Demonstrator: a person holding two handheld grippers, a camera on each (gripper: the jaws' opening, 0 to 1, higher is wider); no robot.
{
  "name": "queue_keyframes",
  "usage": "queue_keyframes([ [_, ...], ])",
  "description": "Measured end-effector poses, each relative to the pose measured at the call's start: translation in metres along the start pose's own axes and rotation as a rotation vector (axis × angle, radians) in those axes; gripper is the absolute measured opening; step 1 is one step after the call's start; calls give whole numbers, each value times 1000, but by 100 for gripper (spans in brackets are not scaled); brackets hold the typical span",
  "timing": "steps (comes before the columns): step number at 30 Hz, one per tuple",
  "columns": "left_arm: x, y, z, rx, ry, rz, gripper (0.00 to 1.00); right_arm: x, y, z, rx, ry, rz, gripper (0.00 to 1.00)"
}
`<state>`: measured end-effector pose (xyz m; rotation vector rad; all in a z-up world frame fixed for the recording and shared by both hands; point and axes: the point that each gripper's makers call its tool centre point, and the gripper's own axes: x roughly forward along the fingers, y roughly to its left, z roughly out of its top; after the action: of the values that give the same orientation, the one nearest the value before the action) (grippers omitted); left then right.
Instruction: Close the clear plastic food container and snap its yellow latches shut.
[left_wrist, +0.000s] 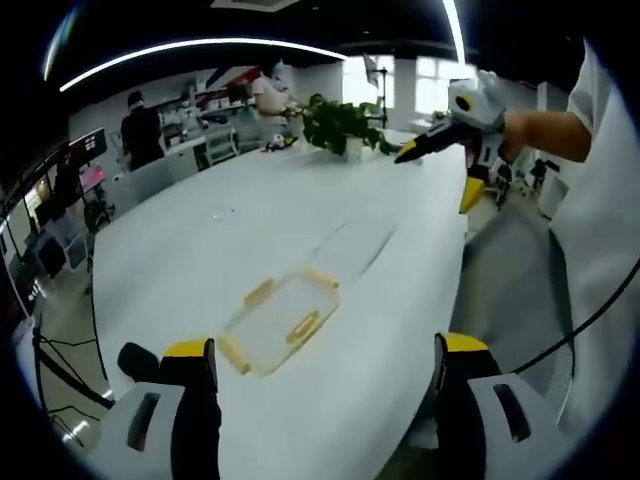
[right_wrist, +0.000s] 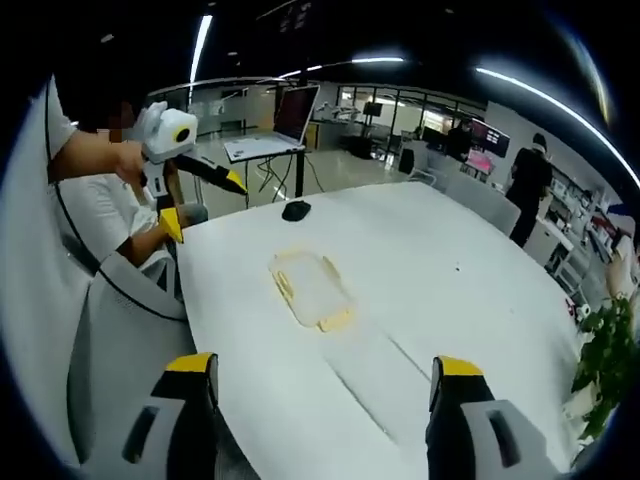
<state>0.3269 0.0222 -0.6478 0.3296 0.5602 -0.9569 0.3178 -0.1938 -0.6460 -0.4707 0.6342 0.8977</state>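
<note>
Resting untouched on the white table (left_wrist: 200, 250), container (left_wrist: 280, 322); both grippers released; potted plant (left_wrist: 340, 125) beyond, laptop (right_wrist: 285, 125) opposite.

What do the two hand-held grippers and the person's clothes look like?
Each gripper has a pale grey body with dark, yellow-tipped jaws. The left gripper shows slotted grey housings behind its jaws; the right gripper looks the same. A thin black cable runs beside the person's white short sleeve.
</note>
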Motion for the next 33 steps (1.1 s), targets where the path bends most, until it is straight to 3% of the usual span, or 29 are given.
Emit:
queue_keyframes([
  [4, 5, 9, -6, 72, 45, -18, 86, 11, -3, 9, -28, -8, 12, 84],
  [7, 9, 11, -13, 124, 88, -74, 86, 22, -5, 15, -33, 5, 24, 86],
  [10, 13, 18, -24, 161, 127, -86, 85, 32, -6, 19, -105, 14, 34, 81],
  [13, 15, 27, -25, 162, 126, -94, 85, 43, -5, 27, -121, -1, 64, 78],
  [18, 20, 39, -30, 209, 146, -120, 83, 61, -2, 27, -258, 15, 111, 74],
  [21, 23, 40, -33, 162, 136, -163, 85, 70, -1, 28, -257, 17, 135, 70],
  [26, 28, 52, -39, 227, 152, -182, 79, 86, -5, 25, -283, 46, 148, 65],
  [29, 33, 59, -45, 268, 167, -201, 77, 96, -7, 25, -268, 53, 166, 64],
  [31, 36, 66, -53, 318, 208, -203, 78, 102, -8, 26, -270, 55, 169, 63],
  [33, 39, 67, -57, 317, 217, -228, 77, 108, -10, 26, -232, 62, 177, 63],
])
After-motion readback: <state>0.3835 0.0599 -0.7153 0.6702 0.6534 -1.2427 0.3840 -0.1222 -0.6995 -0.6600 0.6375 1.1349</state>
